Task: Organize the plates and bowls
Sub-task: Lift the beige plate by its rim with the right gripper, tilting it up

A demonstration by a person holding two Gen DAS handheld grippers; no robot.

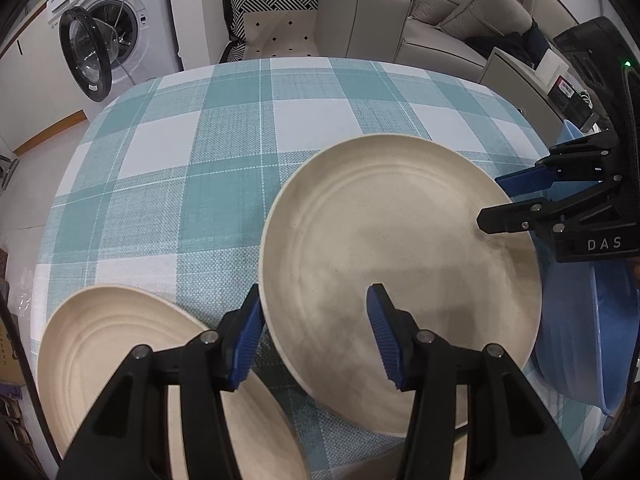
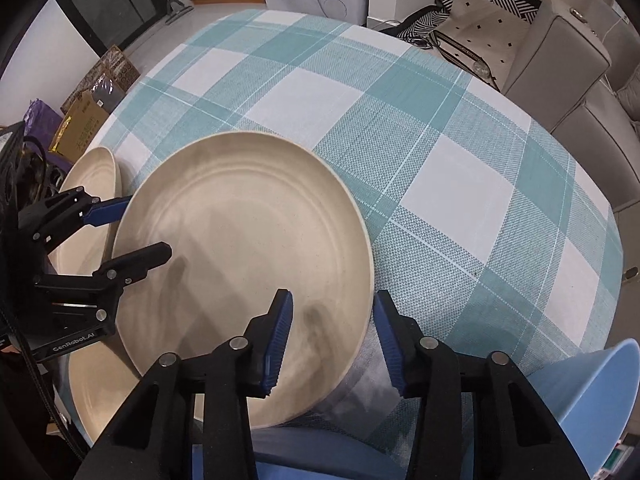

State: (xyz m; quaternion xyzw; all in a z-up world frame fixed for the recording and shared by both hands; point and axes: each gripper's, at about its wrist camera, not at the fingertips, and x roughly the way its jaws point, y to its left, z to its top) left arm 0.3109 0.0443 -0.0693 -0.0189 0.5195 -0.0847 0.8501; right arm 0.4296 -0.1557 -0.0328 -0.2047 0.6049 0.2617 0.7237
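A large cream plate (image 1: 400,248) (image 2: 240,248) lies on the checked tablecloth in front of both grippers. My left gripper (image 1: 315,292) (image 2: 150,224) is open and straddles the plate's left rim, one finger outside it and the other over the plate's inside. My right gripper (image 2: 333,294) (image 1: 489,201) is open and straddles the opposite rim the same way. No pad presses on the rim. A second cream plate (image 1: 120,360) (image 2: 90,184) lies to the left, partly hidden by the left gripper. A blue bowl (image 1: 580,340) (image 2: 592,400) sits to the right, and the large plate's edge overlaps it.
The round table's teal and white tablecloth (image 1: 200,152) (image 2: 440,160) stretches bare beyond the plates. Off the table stand a washing machine (image 1: 116,32) with its door open, a grey sofa (image 1: 440,12), a patterned bag (image 1: 276,24) and boxes on the floor (image 2: 88,108).
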